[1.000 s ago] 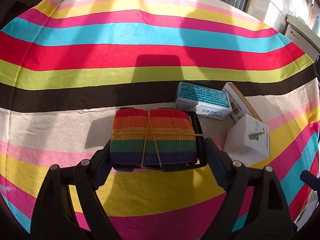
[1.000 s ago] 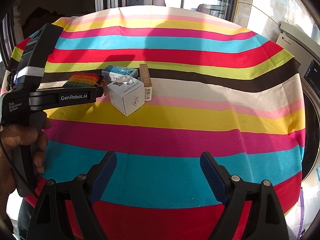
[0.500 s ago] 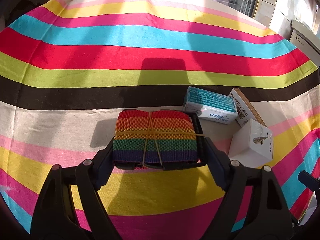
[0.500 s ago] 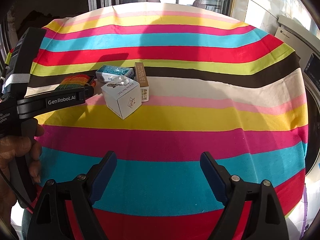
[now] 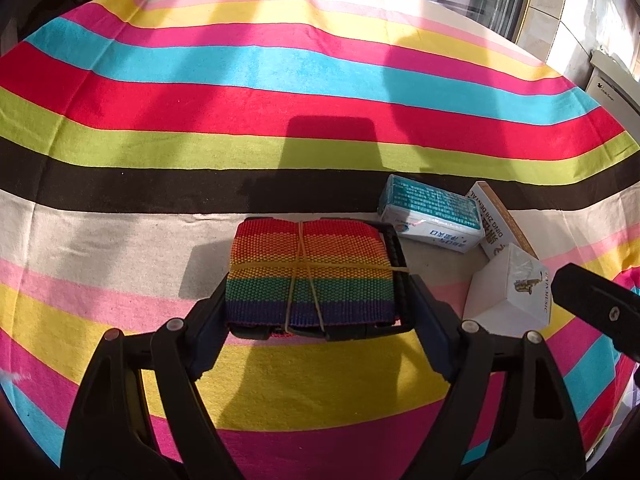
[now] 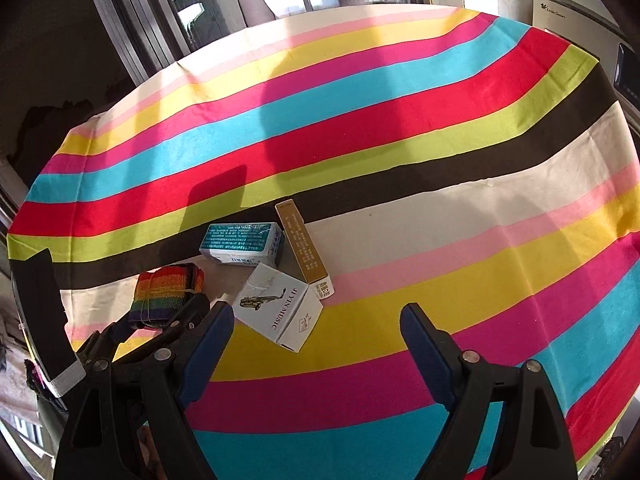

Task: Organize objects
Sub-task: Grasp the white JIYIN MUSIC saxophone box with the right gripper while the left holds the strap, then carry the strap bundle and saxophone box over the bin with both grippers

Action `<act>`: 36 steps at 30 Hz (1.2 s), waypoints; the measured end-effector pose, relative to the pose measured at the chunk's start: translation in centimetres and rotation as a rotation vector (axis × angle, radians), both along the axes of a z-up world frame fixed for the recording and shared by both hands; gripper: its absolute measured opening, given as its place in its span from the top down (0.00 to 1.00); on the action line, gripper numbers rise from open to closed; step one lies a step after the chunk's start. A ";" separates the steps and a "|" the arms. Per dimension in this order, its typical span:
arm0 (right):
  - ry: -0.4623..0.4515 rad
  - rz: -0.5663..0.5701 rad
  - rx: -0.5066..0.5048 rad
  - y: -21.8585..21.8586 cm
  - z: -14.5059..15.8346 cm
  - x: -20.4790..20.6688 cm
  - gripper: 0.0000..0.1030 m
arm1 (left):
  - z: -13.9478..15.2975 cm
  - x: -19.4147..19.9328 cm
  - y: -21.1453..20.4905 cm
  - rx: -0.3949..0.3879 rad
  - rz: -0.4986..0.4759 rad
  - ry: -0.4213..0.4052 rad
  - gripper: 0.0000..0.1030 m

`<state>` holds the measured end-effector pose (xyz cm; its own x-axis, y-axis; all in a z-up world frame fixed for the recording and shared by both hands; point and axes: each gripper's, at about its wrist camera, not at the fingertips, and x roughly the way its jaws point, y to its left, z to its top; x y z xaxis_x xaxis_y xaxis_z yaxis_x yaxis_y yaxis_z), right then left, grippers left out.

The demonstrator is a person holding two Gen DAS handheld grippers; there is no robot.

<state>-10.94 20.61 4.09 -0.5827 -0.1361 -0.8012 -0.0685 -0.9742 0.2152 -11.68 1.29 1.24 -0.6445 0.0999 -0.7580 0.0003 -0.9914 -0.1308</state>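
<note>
Here my left gripper [image 5: 316, 312] is clamped on the rainbow strap bundle [image 5: 310, 274], which rests on the striped cloth [image 5: 280, 96]. Just right sit the teal box [image 5: 430, 210], white music box [image 5: 510, 290] and tan box [image 6: 302, 248]. My right gripper [image 6: 316, 332] hangs wide apart, empty.

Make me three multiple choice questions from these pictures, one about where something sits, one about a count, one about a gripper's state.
1. Where does the teal box lie relative to the rainbow strap bundle?
A. stacked on it
B. beside it on the cloth
C. under it

2. How many cartons lie on the striped tablecloth?
A. one
B. three
C. five

3. The right gripper is
A. open and empty
B. shut on the saxophone box
C. shut on the bundle

Answers: 1 B, cloth shows between them. 2 B, teal, saxophone and tan box. 3 A, only cloth lies between its fingers.
</note>
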 end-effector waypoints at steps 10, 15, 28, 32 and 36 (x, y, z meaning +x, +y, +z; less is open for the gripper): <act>-0.178 -0.054 -0.058 -1.8 -2.6 -4.4 0.16 | 0.1 0.0 0.0 0.006 -0.001 -0.001 0.19; -0.217 -0.043 -0.012 -3.1 -3.9 -4.9 0.25 | 0.1 0.0 0.0 0.007 -0.001 -0.001 0.19; -0.155 0.031 0.076 -0.3 -3.6 -2.1 0.59 | 0.1 0.0 0.8 -0.041 -0.016 -0.002 0.19; -0.110 0.089 0.093 1.0 -3.7 -0.1 0.59 | 0.2 0.0 1.3 -0.074 -0.017 -0.001 0.19; -0.061 0.144 0.149 1.9 -3.9 1.8 0.59 | 0.2 0.0 1.4 -0.078 -0.018 0.000 0.19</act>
